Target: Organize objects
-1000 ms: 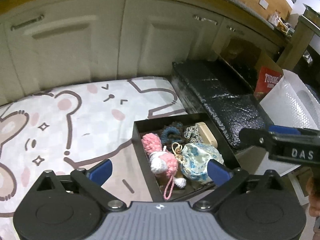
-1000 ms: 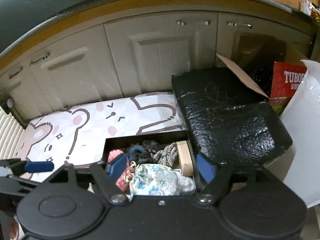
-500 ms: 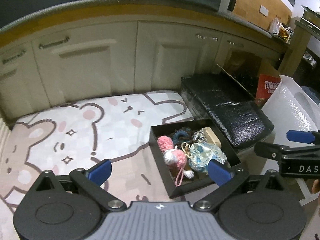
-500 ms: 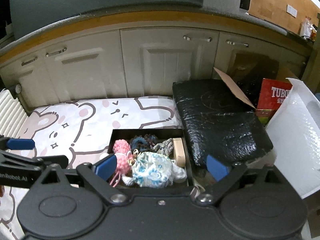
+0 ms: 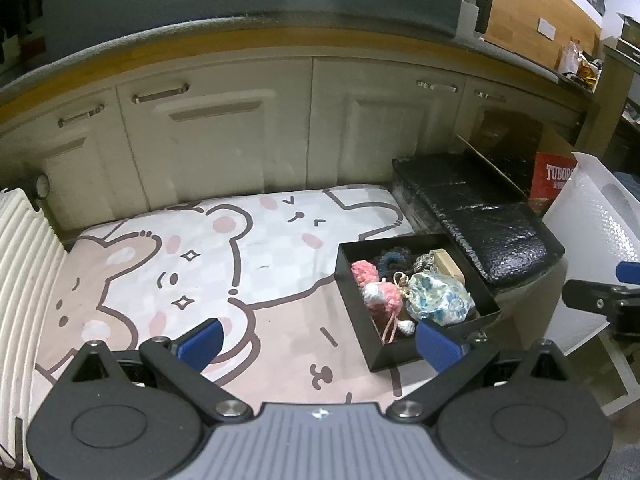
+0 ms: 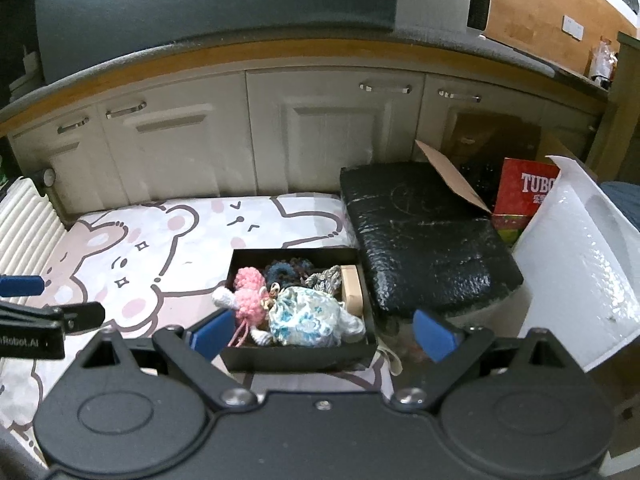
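At the bottom of the frame the right hand-held gripper (image 6: 322,334) stands wide apart with nothing between its blue pads. Just above it, at centre, a black box (image 6: 298,354) on a cartoon-bear mat (image 6: 160,240) holds a pink crocheted toy (image 6: 248,292), a floral pouch (image 6: 306,316), and dark scrunchies (image 6: 286,268). A black wrapped block (image 6: 424,236) sits beside it on the right. The left hand-held gripper (image 6: 52,300) shows at the left edge.

Matt black box (image 6: 300,356), crocheted pink yarn doll (image 6: 248,294), glossy crinkled black wrap (image 6: 424,240).
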Available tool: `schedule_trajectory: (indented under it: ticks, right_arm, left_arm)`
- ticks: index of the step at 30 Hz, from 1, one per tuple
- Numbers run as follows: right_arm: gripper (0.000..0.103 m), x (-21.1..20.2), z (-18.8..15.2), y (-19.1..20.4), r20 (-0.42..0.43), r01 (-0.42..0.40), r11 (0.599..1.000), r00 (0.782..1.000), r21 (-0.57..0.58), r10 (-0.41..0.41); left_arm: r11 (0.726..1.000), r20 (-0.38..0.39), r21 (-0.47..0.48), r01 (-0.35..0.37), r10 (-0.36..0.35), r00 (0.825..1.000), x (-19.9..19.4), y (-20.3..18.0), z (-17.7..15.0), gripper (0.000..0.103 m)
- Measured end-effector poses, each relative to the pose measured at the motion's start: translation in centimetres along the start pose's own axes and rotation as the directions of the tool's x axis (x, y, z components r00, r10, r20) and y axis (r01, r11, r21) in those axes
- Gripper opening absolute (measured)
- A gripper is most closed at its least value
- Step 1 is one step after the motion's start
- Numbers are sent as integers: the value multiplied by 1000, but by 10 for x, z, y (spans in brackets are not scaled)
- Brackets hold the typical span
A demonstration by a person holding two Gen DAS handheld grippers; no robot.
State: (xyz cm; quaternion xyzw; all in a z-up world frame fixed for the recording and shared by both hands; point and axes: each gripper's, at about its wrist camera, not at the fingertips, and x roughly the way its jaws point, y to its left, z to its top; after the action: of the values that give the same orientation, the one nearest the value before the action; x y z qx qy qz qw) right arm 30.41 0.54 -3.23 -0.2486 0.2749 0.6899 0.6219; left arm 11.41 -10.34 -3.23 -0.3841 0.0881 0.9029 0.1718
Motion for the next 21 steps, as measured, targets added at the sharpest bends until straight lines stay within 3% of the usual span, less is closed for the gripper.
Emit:
schedule_trajectory:
  ticks: [14,21]
  right_arm:
    - [97,-24,-32,11,-33,-12,999,999,34,13]
    - [97,-25,-36,16,-18,33,999,999,23,-32]
  left_arm:
    - [997,-11,54,53,-52,999,-19,1,-18,101]
    - [997,-33,77,32,-29,999,-17,2,-23,101]
